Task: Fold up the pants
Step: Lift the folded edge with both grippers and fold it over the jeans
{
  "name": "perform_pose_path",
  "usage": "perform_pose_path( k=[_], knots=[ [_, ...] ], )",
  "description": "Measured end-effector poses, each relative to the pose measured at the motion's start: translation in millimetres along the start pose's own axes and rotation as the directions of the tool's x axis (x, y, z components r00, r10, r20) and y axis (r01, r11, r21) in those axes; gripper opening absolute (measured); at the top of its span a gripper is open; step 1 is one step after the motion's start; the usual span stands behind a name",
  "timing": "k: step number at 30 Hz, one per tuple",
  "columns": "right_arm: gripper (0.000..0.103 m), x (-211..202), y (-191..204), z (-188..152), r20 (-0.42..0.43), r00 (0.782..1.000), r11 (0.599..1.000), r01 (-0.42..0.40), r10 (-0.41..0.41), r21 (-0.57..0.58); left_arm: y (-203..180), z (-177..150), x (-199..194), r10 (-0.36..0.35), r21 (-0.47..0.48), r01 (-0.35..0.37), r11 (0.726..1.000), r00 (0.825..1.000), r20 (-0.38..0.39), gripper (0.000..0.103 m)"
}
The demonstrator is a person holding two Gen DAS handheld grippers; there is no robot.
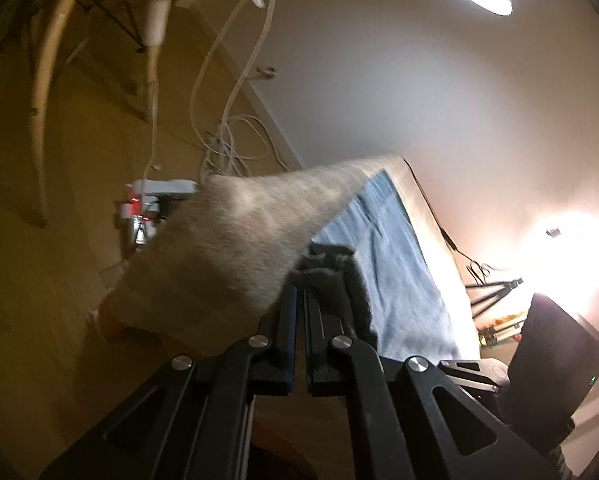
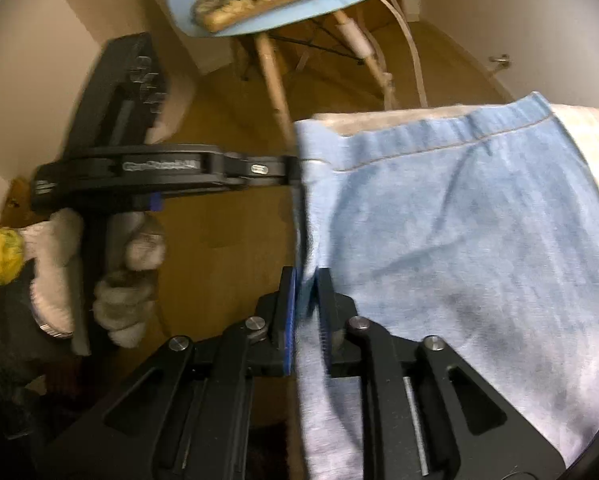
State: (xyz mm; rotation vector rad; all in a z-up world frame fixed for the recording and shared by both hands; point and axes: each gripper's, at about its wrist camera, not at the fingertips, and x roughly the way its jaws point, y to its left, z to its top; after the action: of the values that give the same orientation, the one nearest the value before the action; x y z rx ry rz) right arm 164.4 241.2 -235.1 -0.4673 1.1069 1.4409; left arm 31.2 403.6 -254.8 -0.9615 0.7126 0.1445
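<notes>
Two edges of the pants (image 2: pixel 459 240) are pinched, one by each hand-held gripper (image 2: pixel 307 292), left (image 1: pixel 325 256) tightly, right loosely; the right edge could be dropped.

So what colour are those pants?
Light blue denim pants, clearest in the right wrist view.

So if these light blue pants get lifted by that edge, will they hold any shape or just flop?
Probably flop: the light blue pants drape in soft wrinkles over the grey-covered surface and sag between the right gripper and the left gripper. They look thin, so likely light. The gathered waistband may give slightly firmer purchase.
</notes>
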Motion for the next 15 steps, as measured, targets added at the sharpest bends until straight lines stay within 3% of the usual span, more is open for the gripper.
perform_pose_path(
  k=[1, 4, 7, 11, 13, 15],
  knots=[
    [0.014, -6, -4, 1, 0.011, 1.0, 0.999, -0.029, 0.028, 0.019, -1, 0, 0, 0.006, 0.011, -0.006, 1.0, 1.0, 0.001, 0.001],
    [0.027, -22, -21, 7, 0.067, 0.996, 0.995, -0.061, 0.055, 0.079, -1, 1, 1, 0.006, 0.01, -0.007, 1.0, 1.0, 0.008, 0.001],
    [0.028, -27, -47, 16, 0.1, 0.994, 0.982, -0.054, 0.036, 0.182, 2, 2, 5, -0.017, -0.007, 0.017, 1.0, 1.0, 0.008, 0.001],
    [0.029, -18, -73, 26, 0.095, 0.995, 0.956, -0.062, 0.035, 0.287, -14, 0, 6, -0.077, 0.067, 0.076, 0.995, 0.997, 0.009, 0.001],
    [0.037, -13, -81, 31, 0.077, 0.995, 0.943, -0.08, 0.058, 0.324, -27, -2, 9, -0.066, 0.128, 0.066, 0.99, 0.998, 0.001, 0.001],
    [0.053, -9, -91, 41, 0.062, 0.995, 0.924, -0.101, 0.084, 0.368, -33, -2, 13, -0.06, 0.156, 0.06, 0.986, 0.998, -0.007, 0.001]
  ],
)
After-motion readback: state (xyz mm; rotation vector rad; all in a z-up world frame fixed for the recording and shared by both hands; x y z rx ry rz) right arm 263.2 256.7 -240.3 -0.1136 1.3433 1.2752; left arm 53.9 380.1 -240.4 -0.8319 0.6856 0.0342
